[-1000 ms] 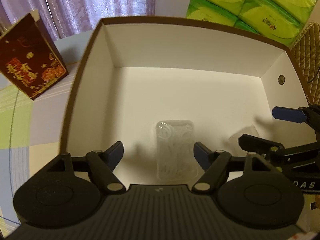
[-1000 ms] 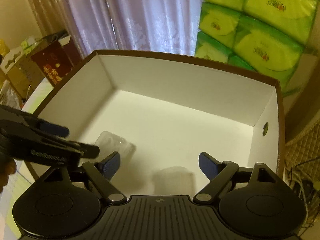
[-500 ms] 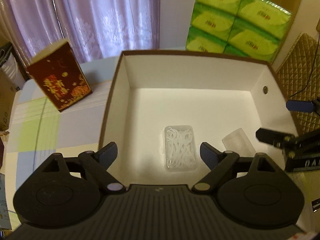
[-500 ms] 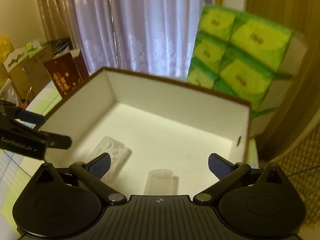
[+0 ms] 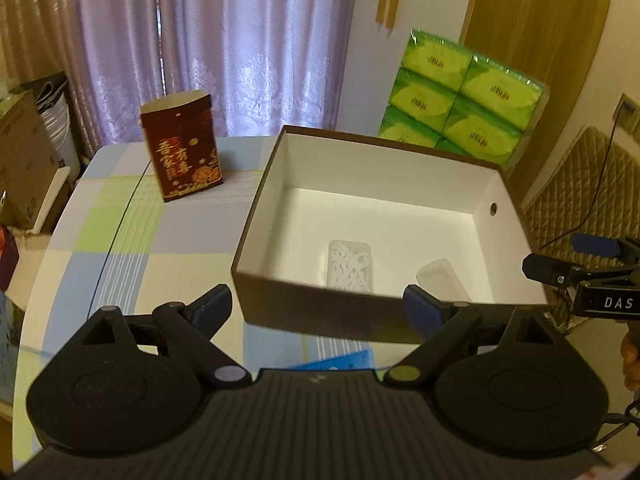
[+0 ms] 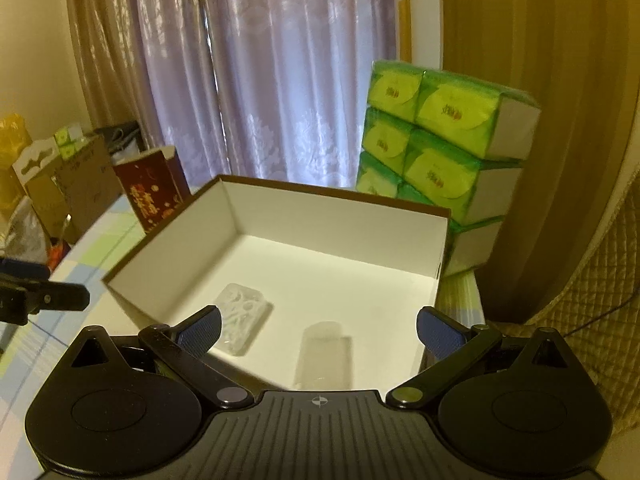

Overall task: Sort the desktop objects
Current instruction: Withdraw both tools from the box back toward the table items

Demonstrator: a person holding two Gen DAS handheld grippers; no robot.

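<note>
Both tools (image 5: pixel 318 306) agape, clear of box rim (image 5: pixel 360 308)

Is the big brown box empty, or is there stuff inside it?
Not empty. The brown box holds two things on its white floor: a clear case of white bits and a clear plastic piece beside it.

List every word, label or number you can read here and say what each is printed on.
"DAS": white letters on the right tongs; the rest is cut off.
Gold characters on the dark red box: too blurred to read.
Red print on the green tissue packs: too small to read.
</note>
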